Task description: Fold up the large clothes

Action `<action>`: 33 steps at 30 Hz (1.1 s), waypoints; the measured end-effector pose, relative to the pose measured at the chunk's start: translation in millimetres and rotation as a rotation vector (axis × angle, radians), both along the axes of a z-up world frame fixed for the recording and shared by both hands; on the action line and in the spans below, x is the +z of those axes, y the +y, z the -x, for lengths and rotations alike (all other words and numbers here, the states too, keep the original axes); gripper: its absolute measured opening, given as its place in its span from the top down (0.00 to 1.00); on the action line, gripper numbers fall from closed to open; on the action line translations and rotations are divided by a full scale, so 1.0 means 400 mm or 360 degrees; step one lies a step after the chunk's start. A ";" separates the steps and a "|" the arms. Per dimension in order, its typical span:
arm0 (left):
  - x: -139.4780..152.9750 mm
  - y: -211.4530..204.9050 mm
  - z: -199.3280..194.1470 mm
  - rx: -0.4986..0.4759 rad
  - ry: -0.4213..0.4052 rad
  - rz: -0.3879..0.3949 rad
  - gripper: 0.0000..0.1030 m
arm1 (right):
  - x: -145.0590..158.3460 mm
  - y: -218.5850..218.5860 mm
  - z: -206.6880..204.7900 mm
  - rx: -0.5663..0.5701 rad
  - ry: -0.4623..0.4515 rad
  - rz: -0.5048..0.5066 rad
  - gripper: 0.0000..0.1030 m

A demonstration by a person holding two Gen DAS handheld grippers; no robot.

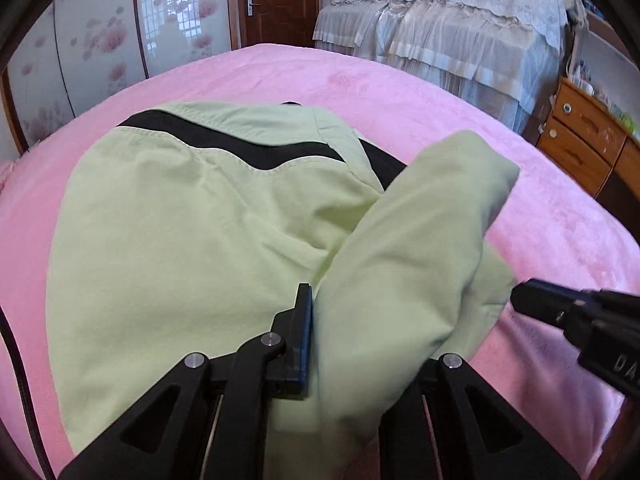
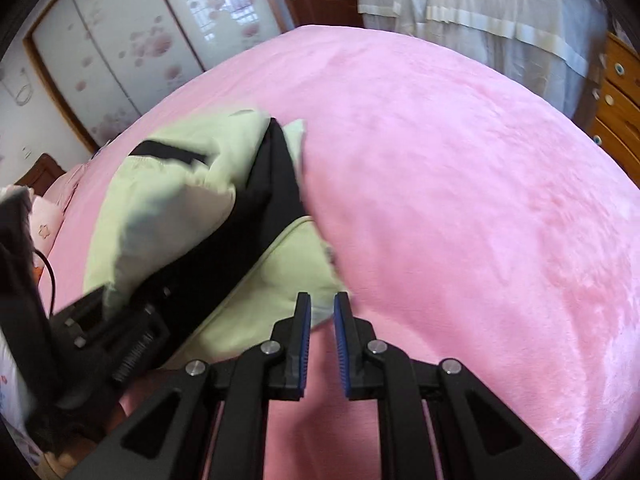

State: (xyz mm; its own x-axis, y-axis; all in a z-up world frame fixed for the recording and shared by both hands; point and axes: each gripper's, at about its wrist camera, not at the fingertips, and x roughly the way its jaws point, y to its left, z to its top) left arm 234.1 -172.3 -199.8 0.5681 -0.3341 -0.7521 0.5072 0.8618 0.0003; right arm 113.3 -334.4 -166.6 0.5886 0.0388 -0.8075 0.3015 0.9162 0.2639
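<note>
A light green garment with black stripes (image 1: pixel 192 216) lies on the pink bed (image 1: pixel 400 96). My left gripper (image 1: pixel 360 340) is shut on a lifted fold of the green garment; its right finger is hidden under the cloth, its left finger (image 1: pixel 304 336) shows. My right gripper (image 2: pixel 322 340) has a narrow gap between its fingers, holds nothing, and hovers over the bed just off the garment's near corner (image 2: pixel 296 264). It also shows in the left wrist view (image 1: pixel 568 316) at the right. The left gripper shows in the right wrist view (image 2: pixel 100 320) at lower left.
A second bed with a white lace cover (image 1: pixel 448 28) stands beyond. A wooden dresser (image 1: pixel 588 140) is at right, a sliding wardrobe with flower prints (image 1: pixel 100 48) at left, a brown door (image 1: pixel 280 0) at back. A black cable (image 2: pixel 50 276) trails left.
</note>
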 end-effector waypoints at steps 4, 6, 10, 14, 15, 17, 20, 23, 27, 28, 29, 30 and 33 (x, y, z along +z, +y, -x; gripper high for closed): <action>0.020 -0.005 0.000 0.0000 0.0002 0.0005 0.92 | -0.002 -0.009 -0.008 -0.0007 -0.0017 -0.0024 0.88; 0.038 -0.010 0.010 -0.0006 -0.0022 0.0010 0.92 | 0.005 -0.013 -0.017 -0.0008 -0.0037 -0.0020 0.88; 0.048 -0.044 0.007 -0.0002 -0.0027 -0.0042 0.92 | 0.018 -0.022 -0.024 -0.0015 -0.0046 -0.0002 0.88; 0.048 -0.019 0.017 0.0008 0.0013 -0.0033 0.82 | 0.025 -0.033 -0.015 0.0000 -0.0028 -0.0047 0.88; 0.059 -0.011 0.022 -0.0016 0.0049 0.0002 0.66 | 0.032 -0.033 -0.012 0.0006 -0.0034 -0.0054 0.88; 0.080 -0.014 0.028 -0.0054 0.0115 0.0053 0.32 | 0.049 -0.035 -0.008 0.0019 -0.0052 -0.0066 0.88; 0.134 0.024 0.077 -0.0082 0.0098 0.0137 0.25 | 0.084 -0.038 -0.005 0.0042 -0.0104 -0.0127 0.87; 0.189 0.084 0.113 -0.0035 0.0045 0.0184 0.25 | 0.117 -0.035 -0.005 0.0085 -0.0158 -0.0183 0.72; 0.227 0.217 0.114 0.0174 0.0043 0.0297 0.24 | 0.131 -0.023 -0.026 0.0168 -0.0163 -0.0291 0.60; 0.226 0.261 0.108 0.0256 0.0052 0.0332 0.24 | 0.130 -0.018 -0.037 0.0187 -0.0150 -0.0324 0.60; 0.222 0.292 0.102 0.0316 0.0056 0.0347 0.24 | 0.129 -0.014 -0.047 0.0199 -0.0138 -0.0338 0.59; 0.208 0.337 0.088 0.0414 0.0080 0.0350 0.24 | 0.127 -0.008 -0.057 0.0212 -0.0127 -0.0341 0.59; 0.163 0.410 0.047 0.0585 0.0182 0.0340 0.24 | 0.106 0.015 -0.102 0.0249 -0.0061 -0.0312 0.58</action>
